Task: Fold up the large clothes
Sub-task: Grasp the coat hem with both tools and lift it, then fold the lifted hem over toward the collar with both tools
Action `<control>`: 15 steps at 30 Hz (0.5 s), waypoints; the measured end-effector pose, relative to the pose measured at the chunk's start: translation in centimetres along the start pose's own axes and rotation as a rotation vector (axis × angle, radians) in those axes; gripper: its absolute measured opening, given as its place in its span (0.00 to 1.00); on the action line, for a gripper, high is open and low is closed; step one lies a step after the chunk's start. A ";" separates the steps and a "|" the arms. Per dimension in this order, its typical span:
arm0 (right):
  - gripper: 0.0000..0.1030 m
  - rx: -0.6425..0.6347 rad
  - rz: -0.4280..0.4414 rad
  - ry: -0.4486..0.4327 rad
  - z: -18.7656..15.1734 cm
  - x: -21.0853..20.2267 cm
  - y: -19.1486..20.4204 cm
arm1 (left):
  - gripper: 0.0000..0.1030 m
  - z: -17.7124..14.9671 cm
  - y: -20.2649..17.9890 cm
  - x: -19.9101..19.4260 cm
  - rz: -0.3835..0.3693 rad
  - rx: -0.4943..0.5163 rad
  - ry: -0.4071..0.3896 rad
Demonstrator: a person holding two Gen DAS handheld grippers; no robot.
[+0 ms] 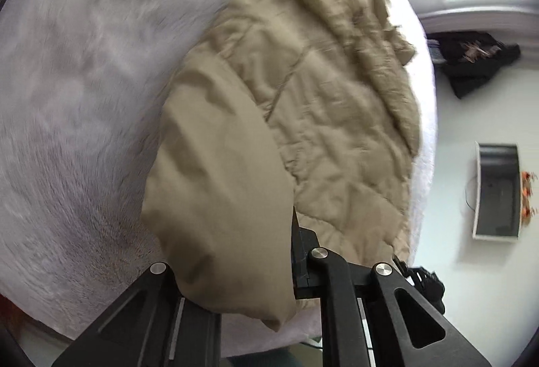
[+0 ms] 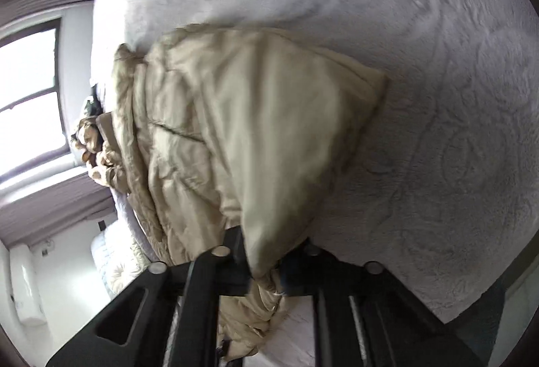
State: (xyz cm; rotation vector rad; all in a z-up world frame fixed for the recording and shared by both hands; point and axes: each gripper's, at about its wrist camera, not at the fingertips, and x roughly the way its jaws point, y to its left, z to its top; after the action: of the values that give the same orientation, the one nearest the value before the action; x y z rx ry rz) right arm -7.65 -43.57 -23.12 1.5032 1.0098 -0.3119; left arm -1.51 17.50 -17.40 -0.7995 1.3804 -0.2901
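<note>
Your left gripper (image 1: 235,269) has its fingers pinched on the tan jacket (image 1: 303,104), which lies spread on the white bed (image 1: 84,80). Your right gripper (image 2: 266,269) is likewise clamped on the jacket's bunched edge.

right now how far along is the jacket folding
Early. Done: the tan jacket is spread on the white blanket, one flap already lying over the quilted body. In hand: the left gripper and the right gripper each have their jaws shut on jacket fabric. Left: carrying the fold over and squaring it.
</note>
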 end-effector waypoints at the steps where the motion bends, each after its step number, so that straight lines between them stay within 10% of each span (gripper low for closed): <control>1: 0.08 -0.030 0.008 -0.006 -0.2 -0.2 0.7 | 0.16 0.3 -0.7 -0.6 -0.017 0.018 -0.006; 15: 0.07 -0.202 0.159 -0.005 -0.1 -3.8 9.1 | 0.16 6.8 -9.1 -7.3 -0.089 0.155 -0.174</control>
State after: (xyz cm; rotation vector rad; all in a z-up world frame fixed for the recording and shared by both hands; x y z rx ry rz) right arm -3.25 -43.96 -14.29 1.3881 0.8849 -0.0974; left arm 5.78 17.80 -6.04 -0.7409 1.1471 -0.3832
